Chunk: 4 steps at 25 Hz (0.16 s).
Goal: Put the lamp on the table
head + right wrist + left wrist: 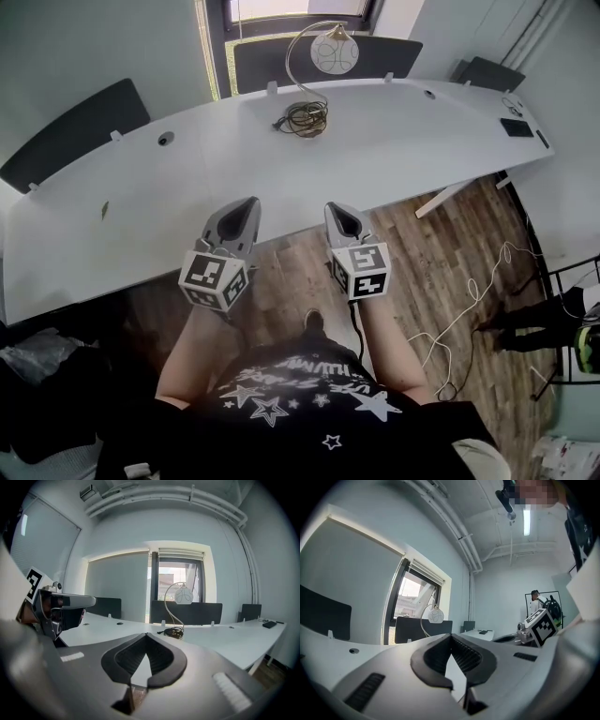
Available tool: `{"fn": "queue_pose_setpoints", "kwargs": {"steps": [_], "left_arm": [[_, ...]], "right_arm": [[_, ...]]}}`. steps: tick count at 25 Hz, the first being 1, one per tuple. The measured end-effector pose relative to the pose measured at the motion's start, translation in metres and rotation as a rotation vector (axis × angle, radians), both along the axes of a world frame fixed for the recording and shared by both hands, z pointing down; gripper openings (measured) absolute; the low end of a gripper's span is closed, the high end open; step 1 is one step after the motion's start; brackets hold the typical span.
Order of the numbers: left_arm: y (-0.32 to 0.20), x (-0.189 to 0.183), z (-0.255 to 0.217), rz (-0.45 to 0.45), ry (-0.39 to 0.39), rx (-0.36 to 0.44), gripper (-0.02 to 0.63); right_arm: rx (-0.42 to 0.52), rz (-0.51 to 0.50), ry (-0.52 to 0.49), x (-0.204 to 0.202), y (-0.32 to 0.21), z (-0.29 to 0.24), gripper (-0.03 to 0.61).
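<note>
A long white table [375, 159] curves across the room. Its near edge runs just in front of the two grippers, and brown floor [422, 262] shows below them. Most of the tabletop is bare, so there is lots of room between the near edge and the lamp [334, 53].

The lamp stands near the far edge of the table, about in the middle, in front of a dark screen [272, 66] and a window [300, 9]. It stands upright, so its long way runs up and down. Its thin stem bends over at the top, and the round shade hangs to the right of the stem in the right gripper view. A cord [305, 119] lies in a messy coil at its foot. The coil hides the foot.

The left gripper [246, 208] and the right gripper [336, 210] are side by side, well apart from the lamp. Both point at the table. The fingers [440, 656] of the left one are pressed together with nothing in them. The fingers [161, 656] of the right one are pressed together too, and empty.

A small black thing [516, 127] lies at the right end of the table; it is too small to tell what it is. A pale wire [469, 300] trails on the floor. Another person [539, 328] is partly cut off at the right edge.
</note>
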<state>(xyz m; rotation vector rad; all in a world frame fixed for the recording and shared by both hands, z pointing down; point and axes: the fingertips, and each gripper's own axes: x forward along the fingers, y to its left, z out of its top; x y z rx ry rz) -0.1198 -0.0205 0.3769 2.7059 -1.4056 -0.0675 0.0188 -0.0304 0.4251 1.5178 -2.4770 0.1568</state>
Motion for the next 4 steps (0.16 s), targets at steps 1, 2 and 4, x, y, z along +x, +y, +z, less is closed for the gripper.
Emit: {"fn": "queue_pose_setpoints", "kwargs": {"steps": [1, 2, 4], "left_arm": [[0.004, -0.004, 0.001, 0.005, 0.000, -0.003, 0.008], [0.009, -0.007, 0.003, 0.010, 0.001, -0.006, 0.008], [0.018, -0.014, 0.005, 0.021, 0.002, -0.011, 0.008]], "right_arm": [[-0.002, 0.003, 0.002, -0.003, 0.005, 0.001, 0.002], [-0.003, 0.008, 0.004, -0.006, 0.010, 0.002, 0.002], [-0.006, 0.019, 0.011, -0.011, 0.019, 0.005, 0.002]]}}
